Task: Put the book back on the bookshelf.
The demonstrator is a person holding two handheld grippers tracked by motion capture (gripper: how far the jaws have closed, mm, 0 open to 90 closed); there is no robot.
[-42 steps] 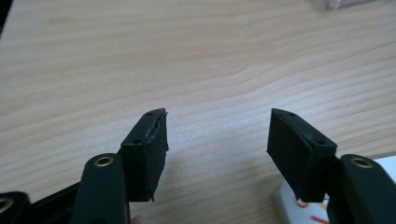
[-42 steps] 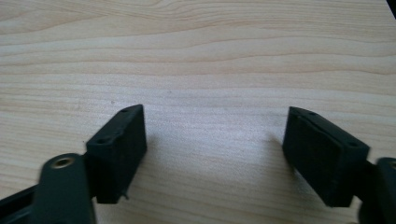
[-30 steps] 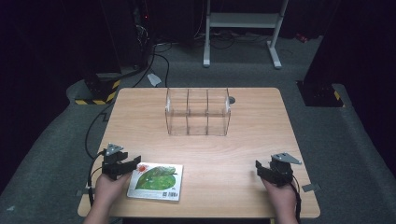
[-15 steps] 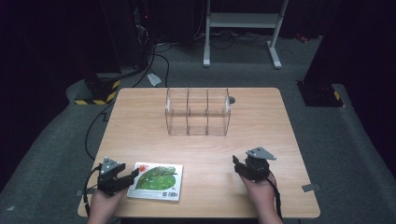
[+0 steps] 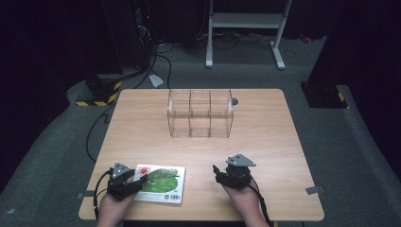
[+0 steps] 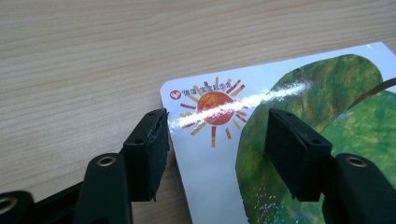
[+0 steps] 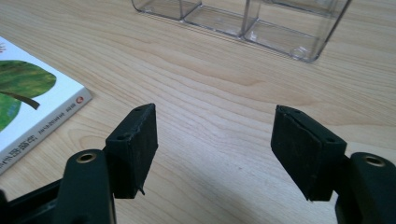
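book (image 6: 289,154) cover — small print by sun, unreadable

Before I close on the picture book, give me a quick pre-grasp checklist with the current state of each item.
1. Left gripper lined up on the picture book: ok, its jaws straddle the book's corner by the sun print; they have just been closing, pads not yet pressing.
2. Book flat on the table: ok.
3. Book's edge actually between the pads in height: cannot tell.
4. Right gripper free: ok, open over bare wood, nothing between its jaws.
5. Right gripper apart from the book: ok, the book's spine lies off to its left.
6. Clear divided box upright and untouched at the far side: ok.
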